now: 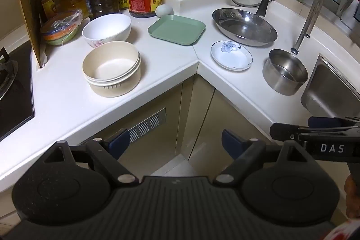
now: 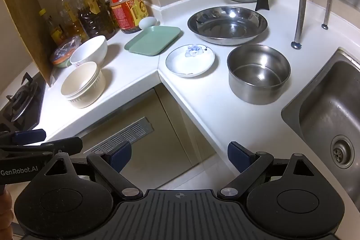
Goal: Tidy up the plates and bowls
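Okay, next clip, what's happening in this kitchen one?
Nothing is being handled yet. The left gripper and right gripper both hang open and empty in front of the white corner counter. On it sit a cream plastic bowl stack, a white ceramic bowl, a green square plate, a small white flower-printed dish, a shallow steel pan and a deep steel bowl. All stand apart, unsorted.
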Available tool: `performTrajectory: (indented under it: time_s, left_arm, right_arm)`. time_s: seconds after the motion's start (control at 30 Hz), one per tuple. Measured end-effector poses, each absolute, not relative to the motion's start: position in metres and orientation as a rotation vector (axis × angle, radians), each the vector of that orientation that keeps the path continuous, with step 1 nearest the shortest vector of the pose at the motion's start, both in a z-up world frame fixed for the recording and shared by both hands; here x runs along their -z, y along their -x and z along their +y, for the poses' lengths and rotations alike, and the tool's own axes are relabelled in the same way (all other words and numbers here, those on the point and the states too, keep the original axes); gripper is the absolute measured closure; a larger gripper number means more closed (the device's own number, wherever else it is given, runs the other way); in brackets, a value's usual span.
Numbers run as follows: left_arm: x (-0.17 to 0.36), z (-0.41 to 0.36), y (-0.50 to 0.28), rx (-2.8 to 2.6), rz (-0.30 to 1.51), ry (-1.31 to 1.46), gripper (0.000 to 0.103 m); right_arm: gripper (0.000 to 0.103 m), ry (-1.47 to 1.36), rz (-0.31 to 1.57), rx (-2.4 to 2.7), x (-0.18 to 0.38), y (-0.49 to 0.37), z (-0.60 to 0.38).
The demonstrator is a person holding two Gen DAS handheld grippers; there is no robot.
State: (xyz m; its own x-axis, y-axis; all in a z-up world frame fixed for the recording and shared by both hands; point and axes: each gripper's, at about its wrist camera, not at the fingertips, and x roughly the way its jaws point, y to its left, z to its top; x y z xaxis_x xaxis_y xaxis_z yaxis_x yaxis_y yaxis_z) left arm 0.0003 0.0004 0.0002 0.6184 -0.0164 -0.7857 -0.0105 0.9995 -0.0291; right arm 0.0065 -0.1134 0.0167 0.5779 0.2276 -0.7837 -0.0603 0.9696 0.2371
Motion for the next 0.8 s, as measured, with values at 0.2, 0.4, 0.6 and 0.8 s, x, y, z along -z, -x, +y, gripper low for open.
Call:
performTrajectory:
  time_s: [0.2,0.4,0.6,0.8]
  left_arm:
    - [-0.0014,-0.0004,0.0002,0.007,0.897,0.032,0.015]
    - [-0.0014,-0.0004,0.0000,0.007,0.900,0.034,0.015]
    - [0.0049,0.0018,0.0027,0.010,0.898,0.031,0.015]
    - [0.0029,0.0011,0.0016,0.009,0.901,0.032,0.015]
  right_arm:
    - [0.011,-0.193,0.942,-0.170,-0.0166,-0.0069,-0.1132]
    - [0.011,-0.191,0.941,-0.168,-0.0167,-0.0069,-0.1136]
    - [0.011,-0.192,0.940,-0.170,-0.0169,-0.0067,-0.1145]
    - [0.011,-0.192,0.939,-0.170,-0.0169,-0.0067,-0.1149]
